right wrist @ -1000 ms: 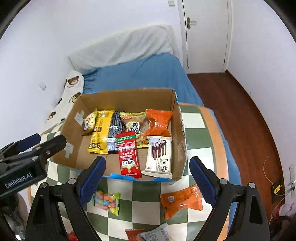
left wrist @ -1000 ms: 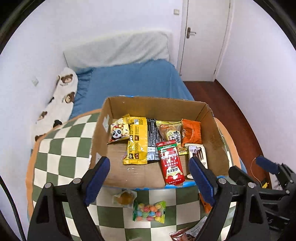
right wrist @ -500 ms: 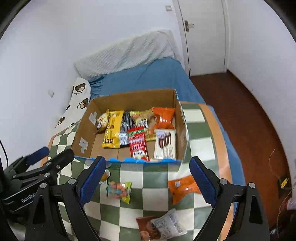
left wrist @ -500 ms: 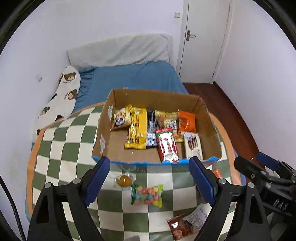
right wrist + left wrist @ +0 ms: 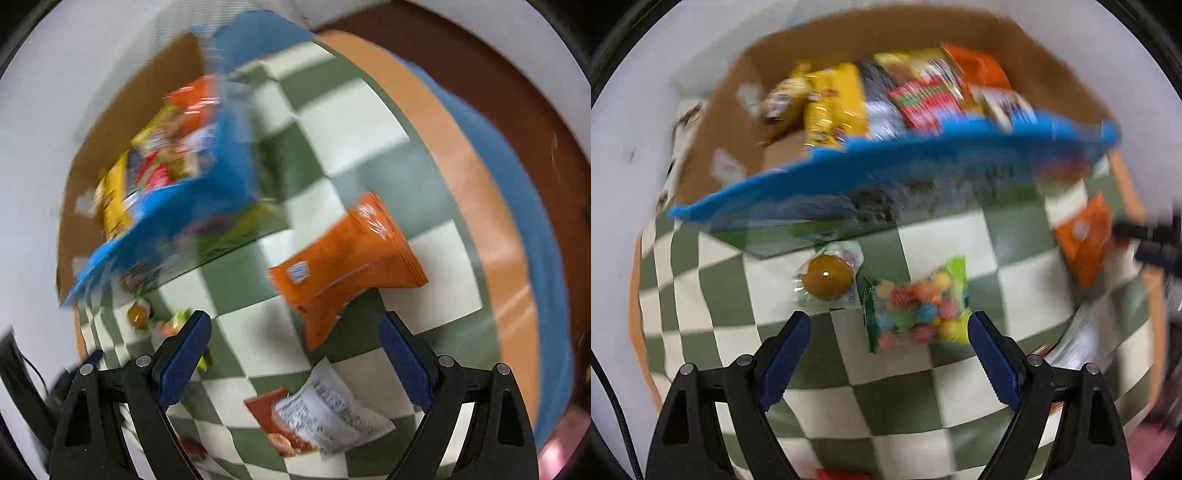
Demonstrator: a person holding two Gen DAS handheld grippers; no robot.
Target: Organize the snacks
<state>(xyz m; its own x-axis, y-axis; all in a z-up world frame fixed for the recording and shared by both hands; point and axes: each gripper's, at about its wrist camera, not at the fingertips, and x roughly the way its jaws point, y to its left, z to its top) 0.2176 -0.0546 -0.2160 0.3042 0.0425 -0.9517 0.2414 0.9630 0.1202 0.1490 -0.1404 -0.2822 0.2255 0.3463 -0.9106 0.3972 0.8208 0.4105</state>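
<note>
Left wrist view: left hand-held gripper (image 5: pixel 888 334) spread wide, empty, above the checked worktop (image 5: pixel 923 402). Bag of coloured candy balls (image 5: pixel 918 308) just ahead between the fingertips; clear-wrapped brown sweet (image 5: pixel 827 277) ahead-left, touching the bag. Blue-edged cardboard box (image 5: pixel 713 147) of snacks farther ahead, print blurred beyond reading.

Right wrist view: right hand-held gripper (image 5: pixel 293 341) spread wide, empty. Orange snack packet (image 5: pixel 345 254) straight ahead, label unreadable; red-and-white packet (image 5: pixel 317 421) close below, small print illegible. Box (image 5: pixel 125 107) ahead-left, smeared.
</note>
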